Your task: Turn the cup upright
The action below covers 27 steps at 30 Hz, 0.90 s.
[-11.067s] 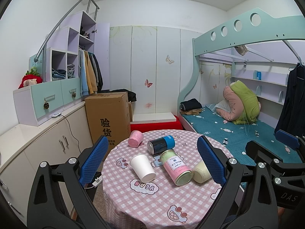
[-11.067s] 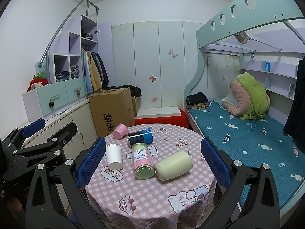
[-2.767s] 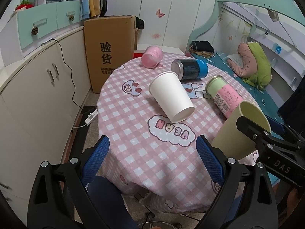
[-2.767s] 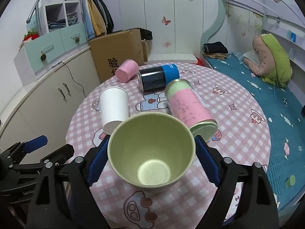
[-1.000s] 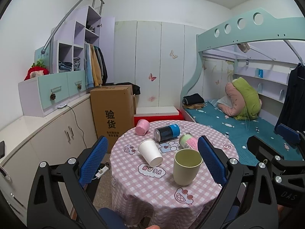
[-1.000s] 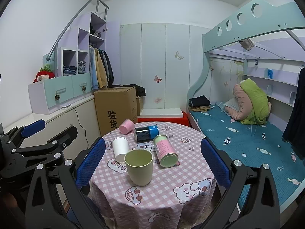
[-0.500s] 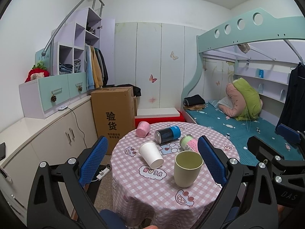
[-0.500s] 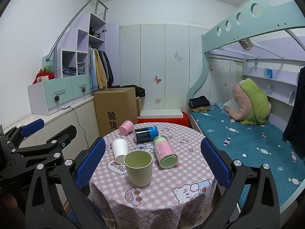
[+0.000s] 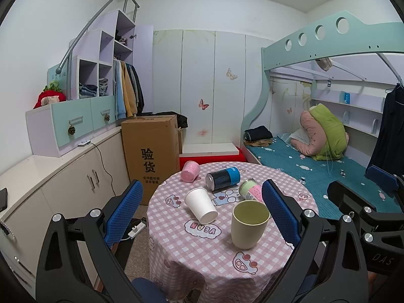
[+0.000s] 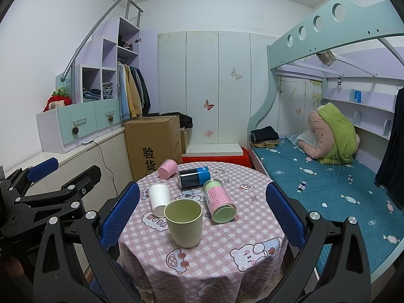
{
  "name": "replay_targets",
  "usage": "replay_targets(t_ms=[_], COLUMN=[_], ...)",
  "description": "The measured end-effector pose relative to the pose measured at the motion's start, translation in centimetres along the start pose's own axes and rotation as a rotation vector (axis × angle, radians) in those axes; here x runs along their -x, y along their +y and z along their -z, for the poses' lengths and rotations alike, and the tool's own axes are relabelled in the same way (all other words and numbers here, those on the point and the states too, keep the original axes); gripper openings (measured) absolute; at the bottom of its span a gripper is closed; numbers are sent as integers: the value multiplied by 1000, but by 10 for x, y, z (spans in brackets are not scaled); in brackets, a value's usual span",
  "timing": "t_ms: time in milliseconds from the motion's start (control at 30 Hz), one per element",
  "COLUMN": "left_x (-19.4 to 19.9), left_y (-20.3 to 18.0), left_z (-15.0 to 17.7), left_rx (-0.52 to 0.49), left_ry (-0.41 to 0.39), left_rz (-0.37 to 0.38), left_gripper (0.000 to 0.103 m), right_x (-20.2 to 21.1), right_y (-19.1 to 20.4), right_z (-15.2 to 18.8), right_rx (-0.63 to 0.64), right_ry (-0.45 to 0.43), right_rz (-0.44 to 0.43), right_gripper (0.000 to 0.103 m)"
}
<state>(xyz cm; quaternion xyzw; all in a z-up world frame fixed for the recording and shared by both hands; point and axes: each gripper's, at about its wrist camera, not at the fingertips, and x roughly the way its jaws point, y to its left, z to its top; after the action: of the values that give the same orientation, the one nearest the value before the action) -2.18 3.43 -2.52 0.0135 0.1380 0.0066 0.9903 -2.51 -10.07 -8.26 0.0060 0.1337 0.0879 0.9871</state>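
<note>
A pale green cup (image 9: pixel 248 223) stands upright, mouth up, near the front of the round pink-checked table (image 9: pixel 202 257); it also shows in the right wrist view (image 10: pixel 184 222). A white paper cup (image 9: pixel 200 208) (image 10: pixel 159 199) lies on its side beside it. My left gripper (image 9: pixel 202 212) is open and empty, held back from the table. My right gripper (image 10: pixel 202 214) is open and empty, also back from the table.
A pink cup (image 9: pixel 190 171), a blue-black can (image 9: pixel 222 178) and a pink-green can (image 10: pixel 219 203) lie on their sides at the table's back. A cardboard box (image 9: pixel 151 156) stands behind left, cabinets (image 9: pixel 63 176) along the left wall, a bunk bed (image 10: pixel 328 176) on the right.
Over the last second both grippers drifted slightly, still pulled back and open. The green cup, held by my right gripper 2.8 s ago, stands free on the table.
</note>
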Motion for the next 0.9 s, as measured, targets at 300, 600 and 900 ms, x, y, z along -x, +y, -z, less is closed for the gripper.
replay_targets(t_ms=[300, 600, 900], left_x=[-1, -2, -2], left_y=[1, 1, 2], left_z=[-2, -2, -2], left_rx=[0, -2, 0], left_ry=[-3, -5, -7], left_rz=[-6, -9, -10], left_gripper=[95, 95, 95], right_x=[0, -1, -1], right_y=[-1, 0, -1], right_z=[0, 0, -1], right_rx=[0, 0, -2], right_ry=[1, 1, 3], right_rz=[-1, 0, 1], right_gripper=[96, 96, 96])
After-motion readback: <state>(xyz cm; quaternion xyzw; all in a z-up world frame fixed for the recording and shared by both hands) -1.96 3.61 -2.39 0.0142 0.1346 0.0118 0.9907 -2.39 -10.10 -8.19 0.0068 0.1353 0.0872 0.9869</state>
